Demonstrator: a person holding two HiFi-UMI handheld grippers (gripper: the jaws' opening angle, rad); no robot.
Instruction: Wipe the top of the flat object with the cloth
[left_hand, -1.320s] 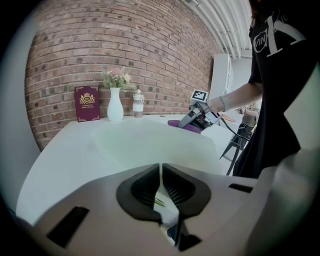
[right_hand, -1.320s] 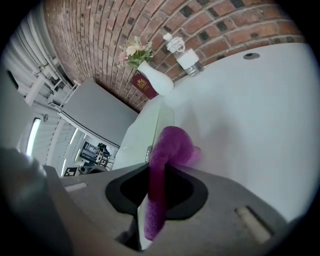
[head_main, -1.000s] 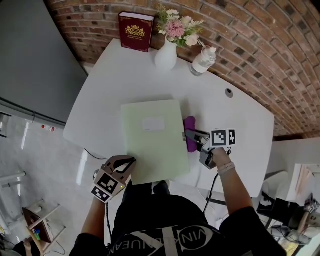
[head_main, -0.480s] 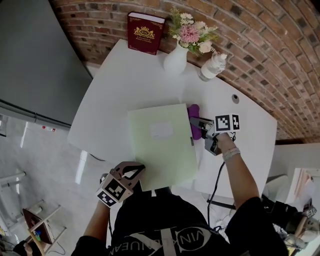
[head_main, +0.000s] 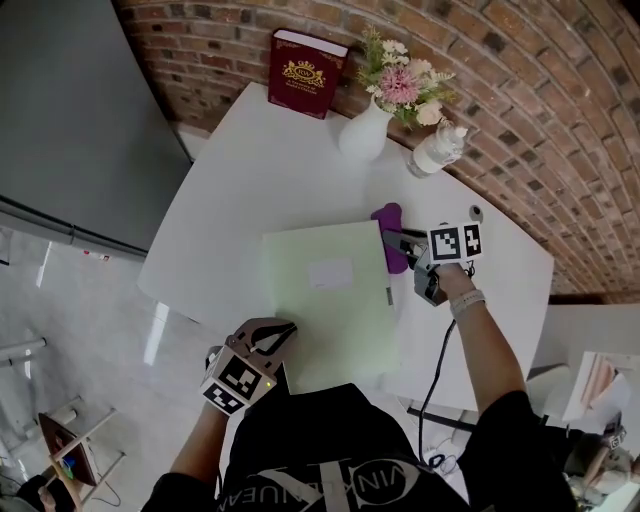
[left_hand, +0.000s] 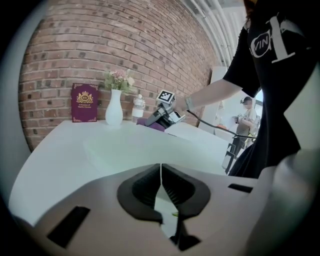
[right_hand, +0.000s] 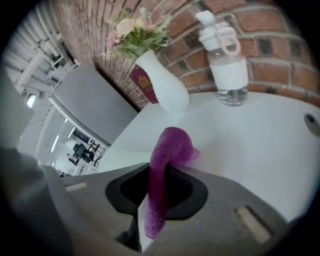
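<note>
A pale green flat folder with a white label lies on the white table. My right gripper is shut on a purple cloth, just off the folder's far right corner. From the right gripper view the cloth bulges out ahead of the jaws above the table. My left gripper is shut with nothing in it, at the folder's near left corner. The left gripper view has the folder spread ahead of the shut jaws.
A maroon book, a white vase of flowers and a clear water bottle stand along the brick wall at the back of the table. A cable hole sits near the right gripper. A dark panel stands left.
My right gripper has carried the purple cloth away from me along the folder's right edge, up to its far corner. The left gripper has shifted slightly at the near corner.
</note>
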